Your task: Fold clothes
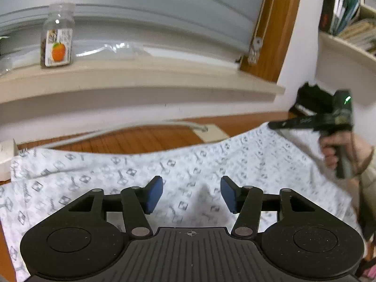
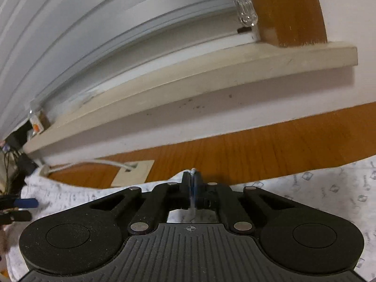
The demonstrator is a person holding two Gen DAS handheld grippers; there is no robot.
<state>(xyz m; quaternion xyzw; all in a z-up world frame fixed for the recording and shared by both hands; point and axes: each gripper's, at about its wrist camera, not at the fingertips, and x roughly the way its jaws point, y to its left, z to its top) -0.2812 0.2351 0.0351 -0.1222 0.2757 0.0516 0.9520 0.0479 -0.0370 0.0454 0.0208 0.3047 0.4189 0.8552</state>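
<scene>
A white garment with a grey printed pattern (image 1: 141, 176) lies spread across the wooden table. My left gripper (image 1: 191, 193) hangs open just above the cloth, its blue pads (image 1: 155, 195) wide apart with nothing between them. In the left wrist view the right gripper (image 1: 272, 125) is at the far right, held by a hand (image 1: 333, 150), pinching the garment's far edge and lifting it. In the right wrist view my right gripper (image 2: 193, 176) is shut on a thin fold of the white garment (image 2: 329, 188). The left gripper's blue pad (image 2: 25, 202) shows at the left edge there.
A beige windowsill (image 1: 141, 77) runs along the wall behind the table and carries a glass jar with an orange label (image 1: 57, 38). A white cable (image 1: 141, 127) and a beige plate (image 2: 134, 172) lie on the wooden table (image 2: 258, 150). Bookshelves (image 1: 347, 23) stand at the right.
</scene>
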